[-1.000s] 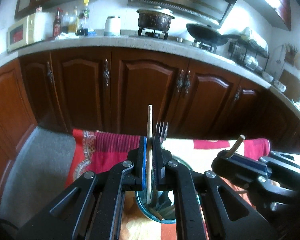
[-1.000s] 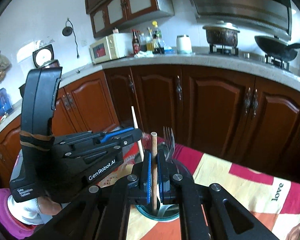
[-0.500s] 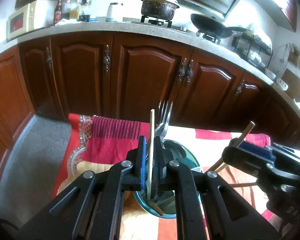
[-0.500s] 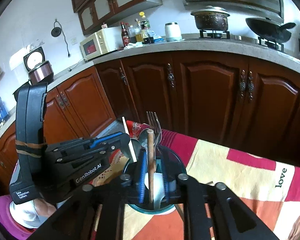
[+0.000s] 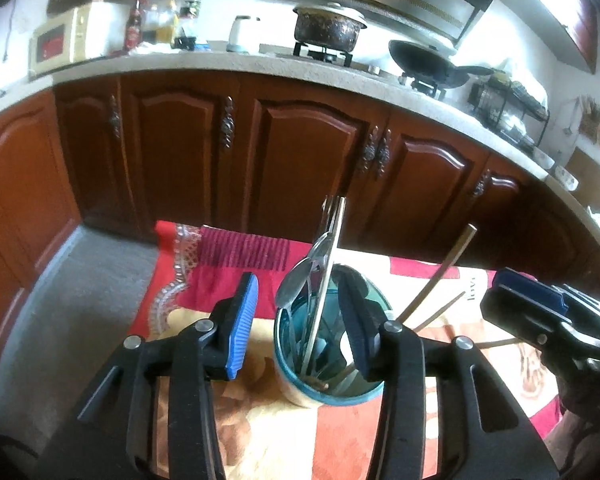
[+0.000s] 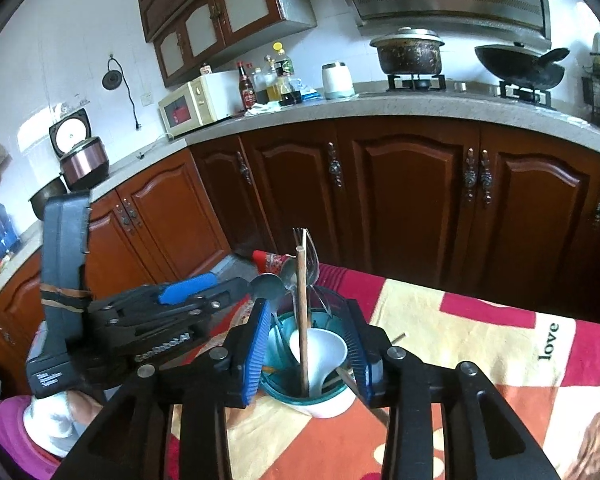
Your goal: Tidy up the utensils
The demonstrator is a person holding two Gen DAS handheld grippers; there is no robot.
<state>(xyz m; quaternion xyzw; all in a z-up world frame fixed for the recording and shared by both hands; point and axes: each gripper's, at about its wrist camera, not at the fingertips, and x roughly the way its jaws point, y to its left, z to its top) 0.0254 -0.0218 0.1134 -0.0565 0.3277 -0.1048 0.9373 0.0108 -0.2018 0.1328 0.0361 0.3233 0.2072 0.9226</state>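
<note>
Kitchen counter runs across the back, and on it a cream microwave point(image 6: 188, 105), a huddle of sauce bottles point(image 6: 271, 80), a white canister point(image 6: 337, 81), a blackened lidded pot point(image 6: 409, 53) on the stove and a dark wok point(image 6: 521, 67) beside it, all well clear of the action. Dark wooden cabinet doors point(image 5: 300, 164) fill the middle ground. Down front, a red, cream and orange patterned cloth point(image 6: 480, 344) covers the table, the word "love" printed on it. Now the holder: a teal glass cup point(image 5: 329, 390) stands upright on the cloth, and it is crowded. A fork point(image 6: 305, 248) pokes up highest, spoons point(image 6: 272, 288) lean out over the rim toward the left side, a white ladle-shaped spoon point(image 6: 322, 350) sits bowl-up inside, and a wooden chopstick point(image 6: 302, 320) stands nearly upright in the cup. A pale chopstick point(image 5: 325, 284) leans up through the middle, and two more sticks point(image 5: 440, 276) slant out to the right. The left gripper point(image 5: 300, 320) is spread wide, its blue pads flanking the cup and gripping nothing. The right gripper point(image 6: 308, 350) is spread wide too, straddling the cup, the wooden chopstick standing free between its pads.
</note>
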